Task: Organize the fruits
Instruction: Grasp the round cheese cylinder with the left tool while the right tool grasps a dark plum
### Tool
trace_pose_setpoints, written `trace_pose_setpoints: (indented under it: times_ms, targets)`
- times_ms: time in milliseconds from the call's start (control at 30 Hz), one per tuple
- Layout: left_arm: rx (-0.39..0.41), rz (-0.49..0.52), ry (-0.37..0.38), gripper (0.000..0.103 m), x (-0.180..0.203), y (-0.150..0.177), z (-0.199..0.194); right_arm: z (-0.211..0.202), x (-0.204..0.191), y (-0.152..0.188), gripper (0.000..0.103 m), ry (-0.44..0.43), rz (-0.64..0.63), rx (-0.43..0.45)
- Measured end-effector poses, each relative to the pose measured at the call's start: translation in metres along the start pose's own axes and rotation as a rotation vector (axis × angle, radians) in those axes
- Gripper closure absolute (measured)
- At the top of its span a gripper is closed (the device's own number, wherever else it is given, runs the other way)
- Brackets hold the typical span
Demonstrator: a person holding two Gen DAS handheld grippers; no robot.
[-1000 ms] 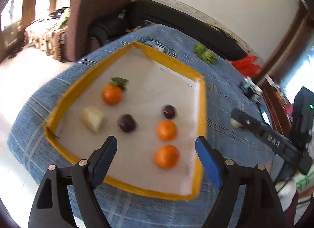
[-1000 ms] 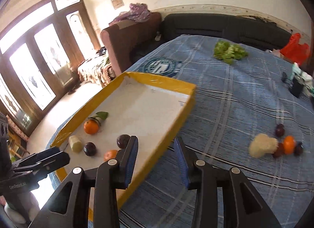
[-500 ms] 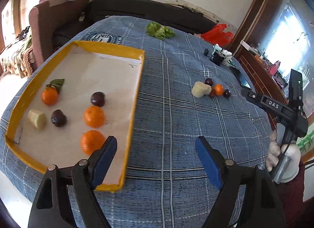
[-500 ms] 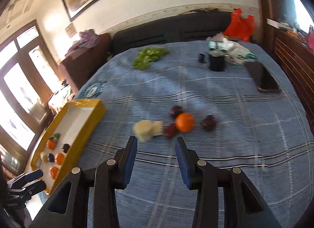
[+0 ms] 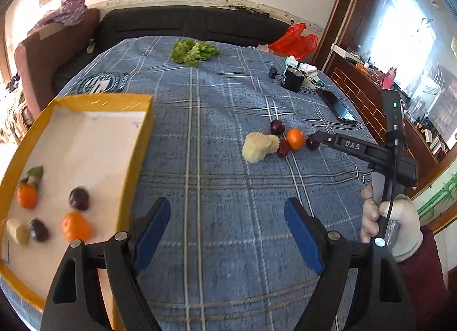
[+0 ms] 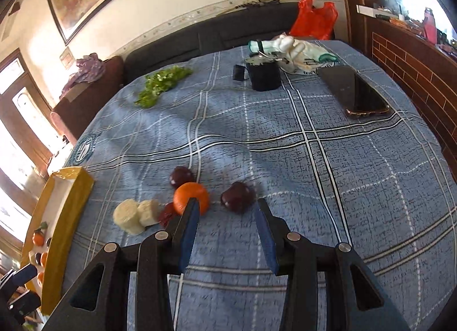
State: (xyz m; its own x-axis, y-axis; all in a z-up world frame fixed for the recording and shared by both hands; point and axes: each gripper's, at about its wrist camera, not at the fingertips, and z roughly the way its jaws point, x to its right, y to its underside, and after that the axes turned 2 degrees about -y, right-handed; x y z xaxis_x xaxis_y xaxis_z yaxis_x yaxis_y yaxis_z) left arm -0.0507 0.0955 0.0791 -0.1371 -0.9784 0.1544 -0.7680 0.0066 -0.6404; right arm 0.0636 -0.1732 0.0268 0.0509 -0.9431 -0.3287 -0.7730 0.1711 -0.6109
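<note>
A yellow tray (image 5: 137, 159) on the blue checked cloth holds several fruits: oranges (image 5: 75, 226), dark plums (image 5: 79, 198) and a pale piece (image 5: 17, 233). A loose cluster lies on the cloth: a pale chunk (image 6: 134, 215), an orange (image 6: 190, 197), a dark plum (image 6: 238, 196), another plum (image 6: 181, 176) and a small red fruit (image 6: 167, 214). My right gripper (image 6: 225, 205) is open, its fingertips either side of the near plum. My left gripper (image 5: 228, 217) is open and empty above bare cloth beside the tray.
Green lettuce (image 5: 194, 50), a black cup (image 6: 262, 75), a phone (image 6: 357, 91), a white cloth (image 6: 297, 51) and a red bag (image 6: 312, 18) lie at the far side. A dark sofa (image 5: 185, 24) stands behind.
Both grippers swung right, away from the tray. The right gripper moved down close to the loose fruit cluster and opened wider around the near plum.
</note>
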Motion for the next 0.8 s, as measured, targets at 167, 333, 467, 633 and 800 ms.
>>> trace_pose_setpoints:
  times_ms: [167, 333, 467, 633, 800]
  targets:
    - [0.028, 0.088, -0.047, 0.031, 0.021, -0.018, 0.036, 0.019, -0.001, -0.002, 0.060, 0.012, -0.024, -0.019]
    - [0.000, 0.116, -0.041, 0.034, 0.024, -0.030, 0.072, 0.027, 0.003, -0.002, 0.061, 0.034, -0.035, -0.016]
    - [-0.006, 0.135, -0.034, 0.034, 0.025, -0.037, 0.093, 0.031, 0.008, -0.002, 0.068, 0.027, -0.023, -0.022]
    - [-0.025, 0.180, -0.009, 0.034, 0.035, -0.043, 0.117, 0.029, 0.009, 0.000, 0.071, 0.005, -0.016, -0.019]
    - [-0.065, 0.205, 0.000, 0.034, 0.045, -0.042, 0.138, 0.022, 0.010, 0.001, 0.071, -0.023, -0.009, -0.008]
